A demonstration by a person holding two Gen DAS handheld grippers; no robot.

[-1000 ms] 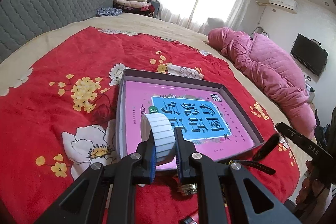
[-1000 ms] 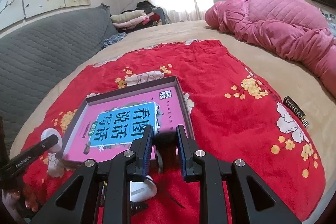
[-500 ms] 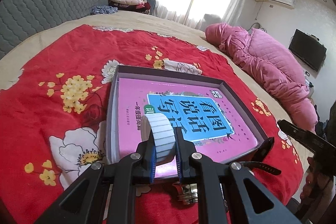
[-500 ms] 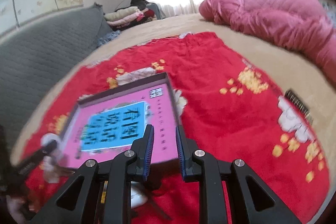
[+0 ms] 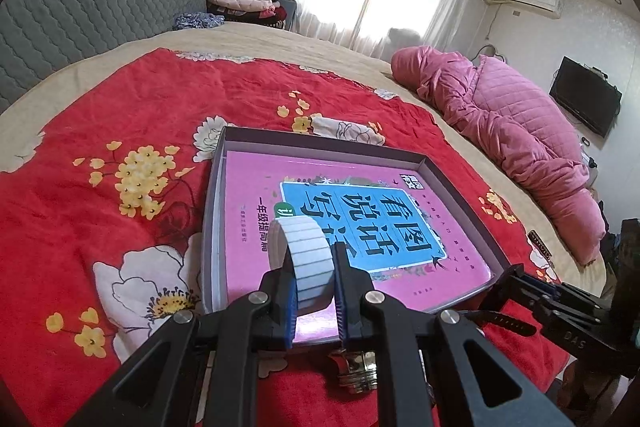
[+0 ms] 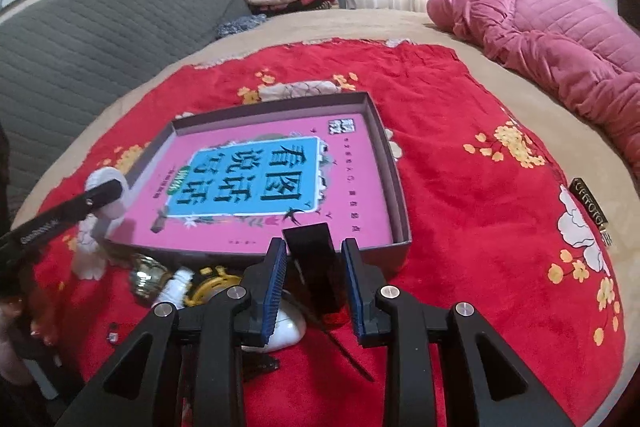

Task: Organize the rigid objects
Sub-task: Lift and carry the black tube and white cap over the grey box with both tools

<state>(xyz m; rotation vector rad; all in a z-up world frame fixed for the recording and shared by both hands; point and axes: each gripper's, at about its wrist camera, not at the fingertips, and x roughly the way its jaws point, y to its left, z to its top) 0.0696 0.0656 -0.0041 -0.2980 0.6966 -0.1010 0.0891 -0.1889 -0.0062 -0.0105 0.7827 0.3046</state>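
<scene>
The left hand-held gripper (image 5: 314,285) pinches a white roll of tape (image 5: 305,259) on edge, poised over the near left corner of the box (image 5: 460,183), likely so it can be set down beside the pink book (image 5: 280,179) already lying flat inside. The right hand-held gripper (image 6: 314,281) is opening around a black block (image 6: 316,267) standing just outside the box's near wall at six o'clock; its pads look clear of it. More small items, a bottle (image 6: 176,289) among them, wait on the red blanket (image 6: 460,147) at seven o'clock.
</scene>
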